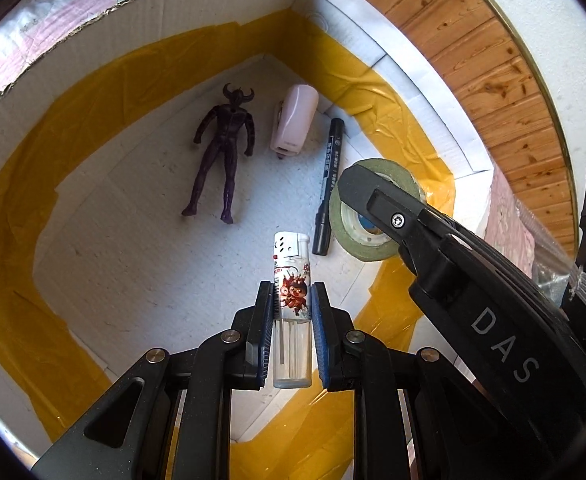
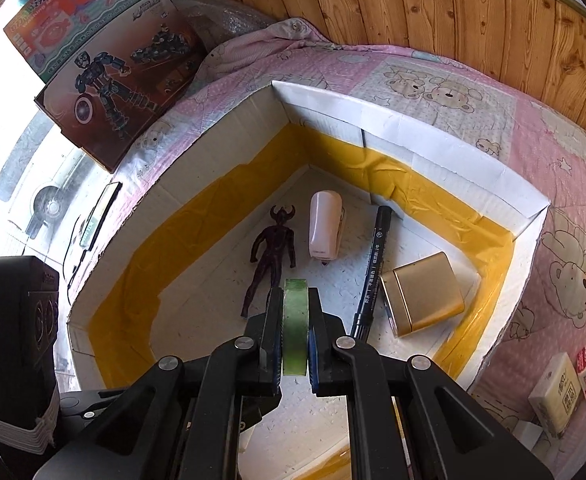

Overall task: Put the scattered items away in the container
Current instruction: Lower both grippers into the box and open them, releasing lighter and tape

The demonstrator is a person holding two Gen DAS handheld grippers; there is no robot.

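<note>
My left gripper [image 1: 292, 304] is shut on a clear lighter [image 1: 292, 304] with a cartoon label, held above the floor of the white cardboard box [image 1: 141, 40]. My right gripper [image 2: 295, 320] is shut on a green tape roll [image 2: 295, 320], held edge-on over the same box [image 2: 413, 136]; the roll [image 1: 367, 220] and the right gripper's finger [image 1: 381, 204] also show in the left wrist view. On the box floor lie a dark horned figure [image 1: 223, 148] [image 2: 271, 254], a pink stapler [image 1: 293, 120] [image 2: 325, 226], a black marker [image 1: 329, 180] [image 2: 373, 272] and a gold tin [image 2: 423, 292].
The box has yellow tape along its inner walls and sits on a pink bear-print quilt [image 2: 553, 184]. Toy boxes [image 2: 113, 60] lean at the back left. A wooden wall panel [image 2: 453, 12] runs behind. Small packets [image 2: 561, 396] lie on the quilt at the right.
</note>
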